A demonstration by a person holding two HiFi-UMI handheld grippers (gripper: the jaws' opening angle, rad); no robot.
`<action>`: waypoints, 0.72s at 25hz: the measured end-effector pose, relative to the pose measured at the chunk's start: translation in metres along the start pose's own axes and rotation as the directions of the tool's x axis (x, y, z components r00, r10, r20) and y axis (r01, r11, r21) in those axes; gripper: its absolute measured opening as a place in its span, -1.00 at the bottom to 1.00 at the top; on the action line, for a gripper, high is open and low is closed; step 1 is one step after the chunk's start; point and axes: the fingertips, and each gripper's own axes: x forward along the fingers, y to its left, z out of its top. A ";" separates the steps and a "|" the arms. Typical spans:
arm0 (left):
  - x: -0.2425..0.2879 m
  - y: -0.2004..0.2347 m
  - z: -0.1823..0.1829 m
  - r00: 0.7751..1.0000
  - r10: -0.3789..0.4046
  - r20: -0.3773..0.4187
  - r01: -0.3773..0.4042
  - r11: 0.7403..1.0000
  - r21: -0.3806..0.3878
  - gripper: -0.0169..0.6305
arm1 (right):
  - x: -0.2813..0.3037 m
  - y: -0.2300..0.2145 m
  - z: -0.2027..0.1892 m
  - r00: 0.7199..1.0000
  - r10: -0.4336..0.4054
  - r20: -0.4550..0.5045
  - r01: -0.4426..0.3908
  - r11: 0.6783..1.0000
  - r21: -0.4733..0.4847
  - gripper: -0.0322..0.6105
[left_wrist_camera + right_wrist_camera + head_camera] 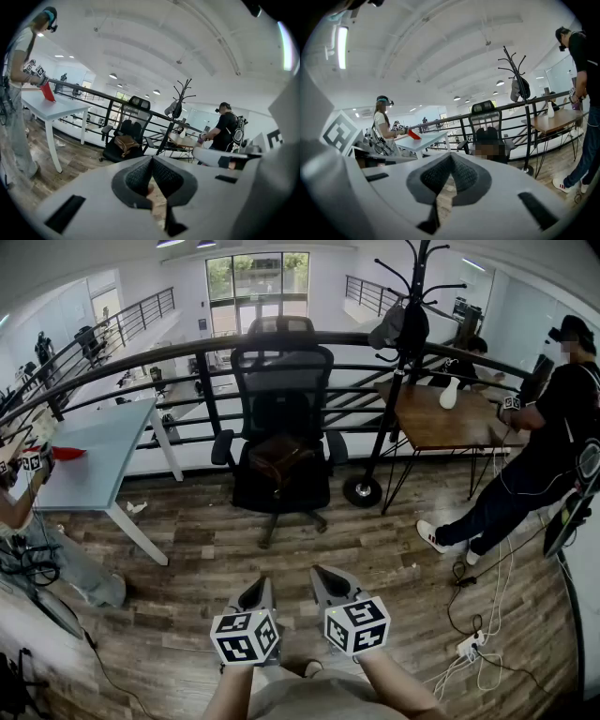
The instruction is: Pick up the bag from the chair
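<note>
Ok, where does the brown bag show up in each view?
Head view: bag at centre, on the black chair seat.
Left gripper view: bag left of centre, on that seat.
Right gripper view: not readable; a blur patch covers the chair seat, right of centre.
Shared landmark: coat stand, right of the chair in all three.

The bag (278, 457) ahead of you looks like soft brown leather with a dull sheen. It lies on a chair (281, 381) with what looks like a black mesh back and a matt black seat. You stand on a floor (216, 549) of matt, grainy wood planks. The railing (187, 351) and coat stand (398, 381) look like dark painted metal. Your left gripper (151, 158) and right gripper (451, 154) have smooth, matt, pale plastic shells and dark, finely textured pads (164, 176).
</note>
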 end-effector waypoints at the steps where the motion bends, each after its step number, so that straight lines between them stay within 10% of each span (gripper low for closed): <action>1: -0.002 -0.001 0.002 1.000 0.001 0.007 -0.001 1.000 0.002 -0.94 | -0.001 0.001 0.000 1.000 0.005 0.001 -0.005 1.000 -0.001 -0.90; 18: -0.011 -0.014 -0.014 0.997 0.066 0.033 -0.066 0.998 -0.009 -0.94 | -0.012 0.000 -0.013 0.993 0.112 -0.023 -0.112 0.994 0.006 -0.90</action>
